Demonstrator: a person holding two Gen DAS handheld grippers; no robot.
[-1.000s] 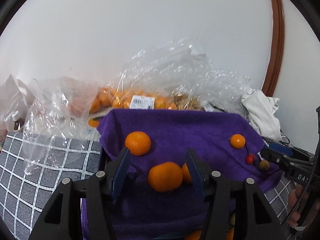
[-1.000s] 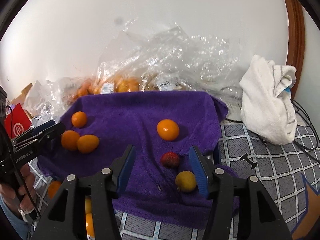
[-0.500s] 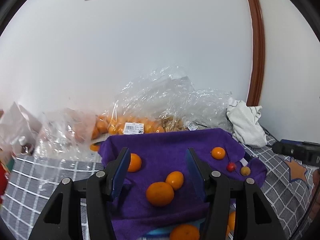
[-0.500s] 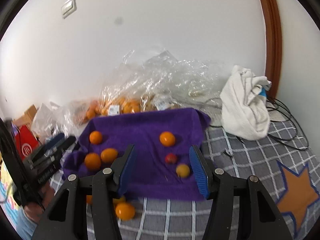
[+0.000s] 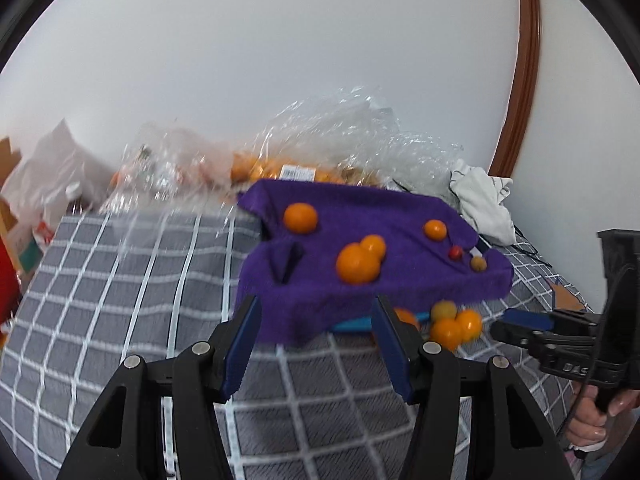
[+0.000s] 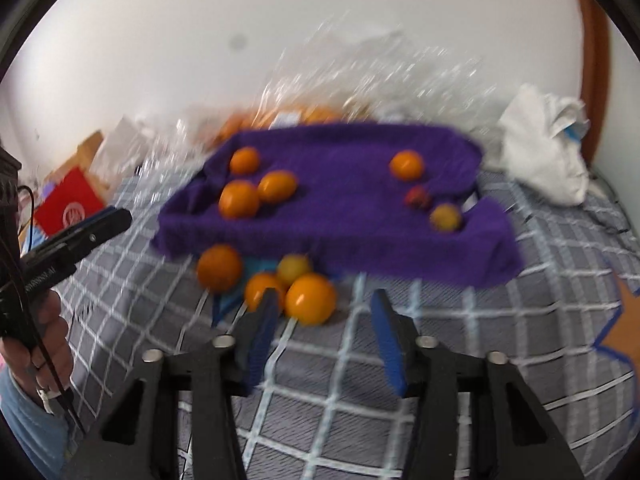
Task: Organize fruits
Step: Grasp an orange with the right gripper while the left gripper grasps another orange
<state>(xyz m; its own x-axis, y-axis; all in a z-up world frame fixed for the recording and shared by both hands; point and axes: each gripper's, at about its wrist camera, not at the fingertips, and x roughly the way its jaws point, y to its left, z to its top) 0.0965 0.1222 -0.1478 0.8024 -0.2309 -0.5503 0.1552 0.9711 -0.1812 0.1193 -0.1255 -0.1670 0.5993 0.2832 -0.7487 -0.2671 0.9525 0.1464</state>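
Note:
A purple towel [image 5: 360,216] [image 6: 344,168] lies raised on the grey checked cloth. On it sit several oranges [image 5: 357,263] [image 6: 239,199], a small red fruit [image 5: 455,253] [image 6: 417,197] and a small yellow-brown fruit [image 5: 477,263] [image 6: 445,218]. Several more oranges [image 5: 447,331] [image 6: 311,299] lie on the cloth below the towel's front edge. My left gripper [image 5: 316,350] is open and empty, short of the towel. My right gripper [image 6: 324,340] is open and empty, just in front of the loose oranges. Each gripper shows in the other's view, the right [image 5: 524,326] and the left [image 6: 100,224].
Clear plastic bags [image 5: 340,136] with more oranges lie against the white wall behind the towel. A white cloth [image 5: 482,200] [image 6: 544,148] is bunched at the back right. Boxes and a red package [image 6: 70,206] stand at the left. A blue flat thing [image 5: 356,324] pokes from under the towel.
Both grippers have pulled back from the towel and sit lower over the checked cloth. The loose oranges at the towel's front edge have come into full view. Both stay open.

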